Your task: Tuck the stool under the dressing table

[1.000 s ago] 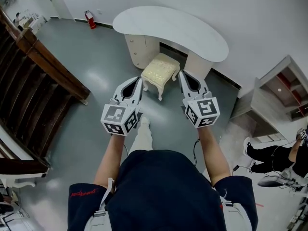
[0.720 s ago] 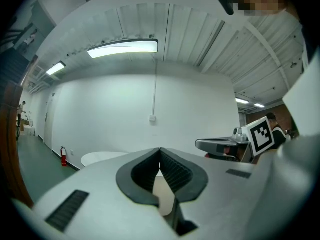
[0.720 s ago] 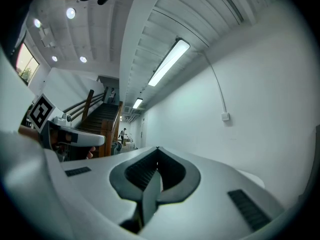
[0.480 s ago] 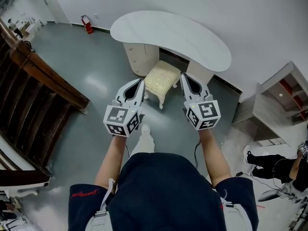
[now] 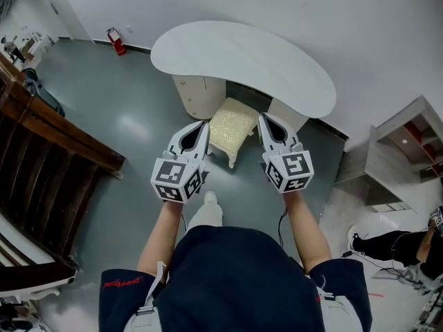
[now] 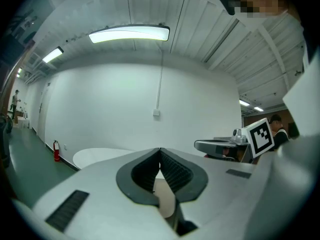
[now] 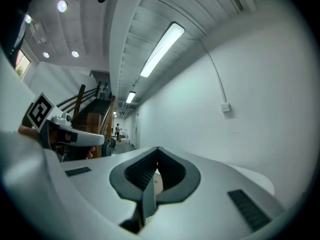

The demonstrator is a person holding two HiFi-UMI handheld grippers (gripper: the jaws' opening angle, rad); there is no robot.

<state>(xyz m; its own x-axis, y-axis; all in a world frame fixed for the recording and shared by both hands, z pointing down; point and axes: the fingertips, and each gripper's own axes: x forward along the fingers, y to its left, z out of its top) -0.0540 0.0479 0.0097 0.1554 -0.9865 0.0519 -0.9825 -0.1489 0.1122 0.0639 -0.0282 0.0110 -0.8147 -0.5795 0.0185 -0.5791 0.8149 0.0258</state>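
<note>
Jaws of the left gripper [image 5: 201,124] and the right gripper [image 5: 264,117] are pressed together and empty. They are held level at the near corners of the cream stool [image 5: 232,120], probably so it can be pushed rather than gripped. The stool is seen on the floor [image 5: 131,116], its far end at the gap under the white dressing table [image 5: 242,54]; whether it is touched cannot be told.

Glossy grey floor [image 5: 131,116]. Plain white wall [image 5: 291,5] at the far side, red extinguisher [image 5: 113,41] at its foot, far left. Dark wooden stairs [image 5: 41,158] on the left. Pale shelf unit [image 5: 398,130] on the right. Long ceiling lamp [image 6: 130,34] lit overhead.
</note>
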